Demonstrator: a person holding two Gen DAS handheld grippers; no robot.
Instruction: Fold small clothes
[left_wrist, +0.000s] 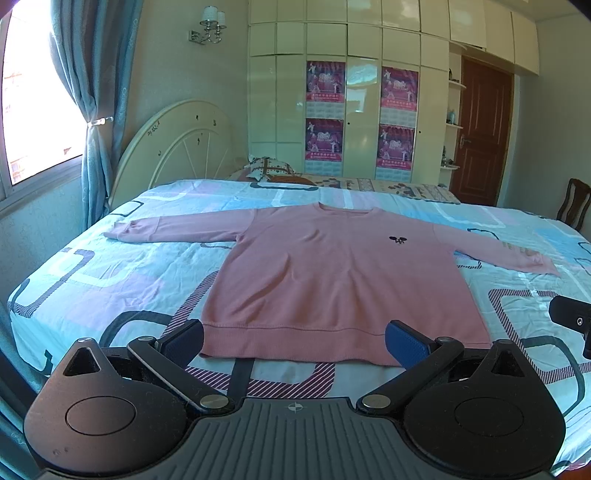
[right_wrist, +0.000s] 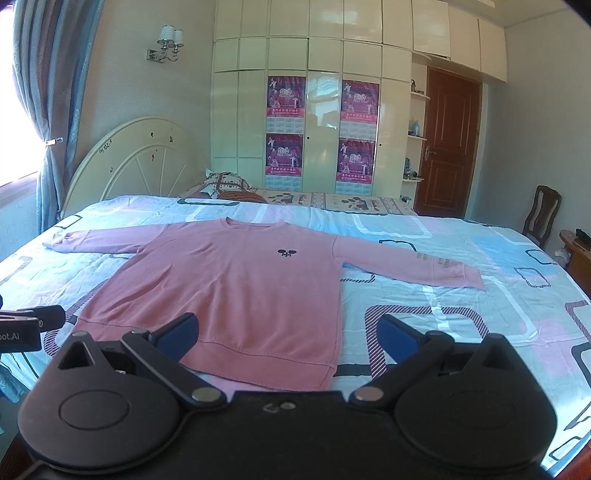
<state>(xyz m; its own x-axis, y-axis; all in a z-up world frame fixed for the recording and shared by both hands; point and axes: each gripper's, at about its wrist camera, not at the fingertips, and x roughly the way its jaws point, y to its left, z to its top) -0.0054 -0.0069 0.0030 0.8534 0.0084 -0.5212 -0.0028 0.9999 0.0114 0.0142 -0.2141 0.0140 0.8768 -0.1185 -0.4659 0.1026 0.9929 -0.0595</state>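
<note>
A pink long-sleeved sweatshirt (left_wrist: 325, 273) (right_wrist: 236, 291) lies flat and face up on the bed, both sleeves spread out sideways, with a small dark emblem on the chest. My left gripper (left_wrist: 293, 343) hovers open just before the ribbed hem, its blue-padded fingers (left_wrist: 406, 347) wide apart and holding nothing. My right gripper (right_wrist: 286, 339) is open too, near the hem's right corner, with the fabric's corner showing between its fingers. Each gripper shows at the edge of the other's view.
The bed (left_wrist: 110, 280) has a sheet patterned in blue, pink and white. A cream headboard (left_wrist: 177, 147) and curtained window are at the left. A pillow (left_wrist: 269, 168), a wardrobe with posters, a brown door (right_wrist: 448, 144) and a wooden chair (right_wrist: 541, 218) lie beyond.
</note>
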